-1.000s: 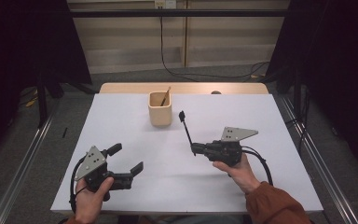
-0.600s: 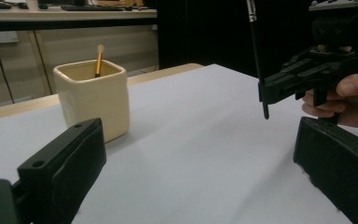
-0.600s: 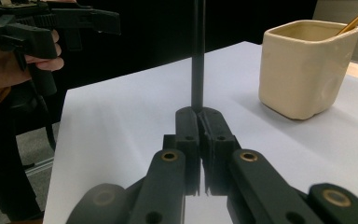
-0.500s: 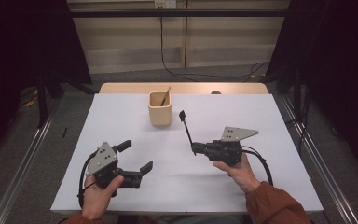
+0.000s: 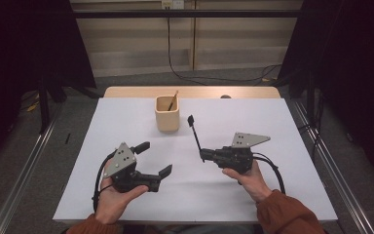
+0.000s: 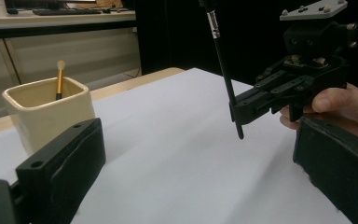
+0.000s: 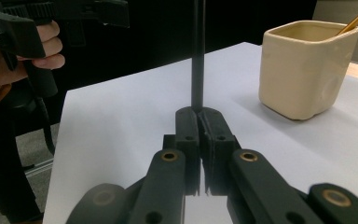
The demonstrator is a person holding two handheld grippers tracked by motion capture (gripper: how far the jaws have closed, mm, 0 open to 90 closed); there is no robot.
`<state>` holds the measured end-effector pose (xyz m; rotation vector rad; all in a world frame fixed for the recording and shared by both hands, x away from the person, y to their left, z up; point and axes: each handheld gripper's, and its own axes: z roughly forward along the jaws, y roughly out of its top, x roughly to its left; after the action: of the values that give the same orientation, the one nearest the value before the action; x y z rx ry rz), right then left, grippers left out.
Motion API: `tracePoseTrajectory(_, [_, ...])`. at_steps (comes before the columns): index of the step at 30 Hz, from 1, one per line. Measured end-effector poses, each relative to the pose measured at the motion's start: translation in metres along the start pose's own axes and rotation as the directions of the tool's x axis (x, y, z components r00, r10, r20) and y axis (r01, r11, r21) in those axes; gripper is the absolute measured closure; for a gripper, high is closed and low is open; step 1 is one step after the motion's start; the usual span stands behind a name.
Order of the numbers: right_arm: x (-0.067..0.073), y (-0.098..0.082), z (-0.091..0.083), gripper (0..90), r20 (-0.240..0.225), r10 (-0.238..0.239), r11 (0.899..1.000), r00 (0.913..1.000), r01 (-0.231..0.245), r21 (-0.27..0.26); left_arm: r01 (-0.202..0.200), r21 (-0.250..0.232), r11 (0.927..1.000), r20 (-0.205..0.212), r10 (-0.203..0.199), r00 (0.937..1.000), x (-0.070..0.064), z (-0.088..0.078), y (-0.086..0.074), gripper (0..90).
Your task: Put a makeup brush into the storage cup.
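A cream square cup [image 5: 167, 114] stands at the table's far middle with a wooden-handled brush [image 5: 173, 101] leaning inside it. My right gripper [image 5: 203, 155] is shut on the lower end of a thin black brush [image 5: 195, 134], which rises tilted, head up, just right of the cup. In the right gripper view the jaws [image 7: 199, 116] pinch the black handle [image 7: 197, 56], with the cup [image 7: 303, 70] to the right. My left gripper [image 5: 153, 158] is open at the near left with nothing between its jaws. The left gripper view looks at the cup [image 6: 46, 112] and the held brush [image 6: 223, 70].
A white sheet [image 5: 272, 122] covers the table, with a bare wooden strip [image 5: 126, 91] along the far edge. Metal rails [image 5: 24, 170] run along both sides on the floor. A cable [image 5: 173, 53] hangs behind the table.
My left gripper has moved right toward the table's middle and risen slightly, still open. The right gripper and the black brush have stayed where they were.
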<state>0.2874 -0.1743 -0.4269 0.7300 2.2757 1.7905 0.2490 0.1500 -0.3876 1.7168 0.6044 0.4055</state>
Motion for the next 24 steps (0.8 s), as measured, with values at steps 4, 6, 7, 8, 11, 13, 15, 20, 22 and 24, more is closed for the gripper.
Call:
tracePoseTrajectory(4, [0.001,0.000,0.002,86.6,-0.005,-0.004,1.000,1.0000,0.004,0.001,0.010,-0.012,0.9999,0.022,-0.009,0.9997,-0.002,0.007,0.004,2.1])
tracePoseTrajectory(6, [0.001,0.000,0.001,86.6,-0.005,-0.004,1.000,1.0000,0.004,0.000,0.020,-0.019,0.9996,0.029,-0.020,0.9994,-0.003,0.009,0.006,2.1])
tracePoseTrajectory(7, [0.001,0.000,0.001,86.5,-0.004,-0.006,1.000,1.0000,0.006,-0.001,0.040,-0.021,0.9990,0.043,-0.039,0.9983,-0.004,0.011,0.006,2.1])
tracePoseTrajectory(8, [0.001,0.000,0.001,86.6,-0.004,-0.003,1.000,1.0000,0.003,-0.004,0.038,-0.018,0.9991,0.049,-0.037,0.9981,-0.004,0.012,0.007,2.1])
tracePoseTrajectory(11, [0.000,0.000,0.000,86.6,-0.003,0.003,1.000,1.0000,-0.003,-0.009,0.033,-0.021,0.9992,0.061,-0.032,0.9977,-0.006,0.016,0.009,2.1])
tracePoseTrajectory(13, [0.000,0.000,0.000,86.6,0.000,0.004,1.000,1.0000,-0.004,-0.011,0.033,-0.023,0.9992,0.069,-0.032,0.9971,-0.007,0.019,0.011,1.9])
tracePoseTrajectory(15, [0.000,0.000,0.000,86.5,-0.003,0.002,1.000,1.0000,-0.002,-0.011,0.048,-0.033,0.9983,0.077,-0.045,0.9960,-0.008,0.024,0.014,2.1])
tracePoseTrajectory(20, [0.001,-0.001,0.001,86.5,-0.007,0.001,1.000,1.0000,-0.001,-0.011,0.040,-0.046,0.9982,0.085,-0.036,0.9957,-0.012,0.034,0.023,5.3])
tracePoseTrajectory(22, [0.001,0.000,0.001,86.5,-0.008,-0.001,1.000,1.0000,0.001,-0.011,0.035,-0.049,0.9982,0.088,-0.030,0.9956,-0.014,0.039,0.025,5.7])
tracePoseTrajectory(24, [0.001,0.000,0.001,86.5,-0.009,0.000,1.000,1.0000,-0.001,-0.012,0.024,-0.050,0.9985,0.092,-0.019,0.9956,-0.015,0.044,0.027,6.7])
